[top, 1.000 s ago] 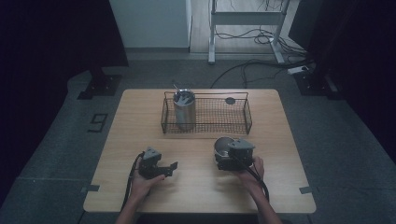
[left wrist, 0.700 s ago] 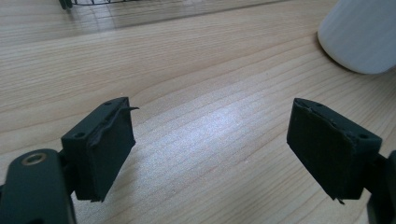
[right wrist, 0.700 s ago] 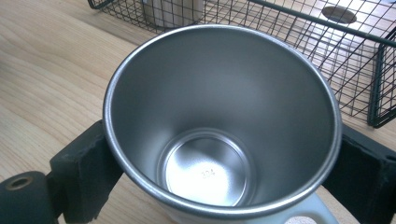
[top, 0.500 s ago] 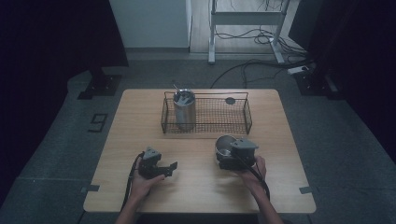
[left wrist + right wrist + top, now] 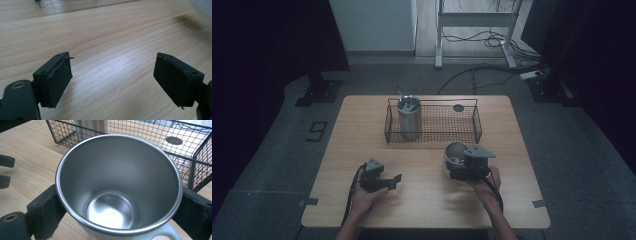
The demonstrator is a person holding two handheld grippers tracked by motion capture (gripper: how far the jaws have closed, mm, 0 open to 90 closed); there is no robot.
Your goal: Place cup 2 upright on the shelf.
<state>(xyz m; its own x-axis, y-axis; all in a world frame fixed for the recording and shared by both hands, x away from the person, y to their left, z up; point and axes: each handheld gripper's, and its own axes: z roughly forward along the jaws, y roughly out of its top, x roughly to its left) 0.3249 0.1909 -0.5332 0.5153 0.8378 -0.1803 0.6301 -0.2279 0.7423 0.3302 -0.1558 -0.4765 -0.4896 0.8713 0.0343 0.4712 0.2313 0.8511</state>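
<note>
Your right gripper (image 5: 456, 162) is clamped on the steel mug (image 5: 117, 187): one pad presses each side of its wall just under the rim, and the mug stands upright between them with its mouth facing up and its white handle toward your hand. Just beyond the mug stands the wire basket (image 5: 472, 131), with a tall steel tumbler (image 5: 409, 117) in its left end. Your left gripper (image 5: 395, 181) rests on the wooden table (image 5: 105, 37), its pads apart with nothing between them.
</note>
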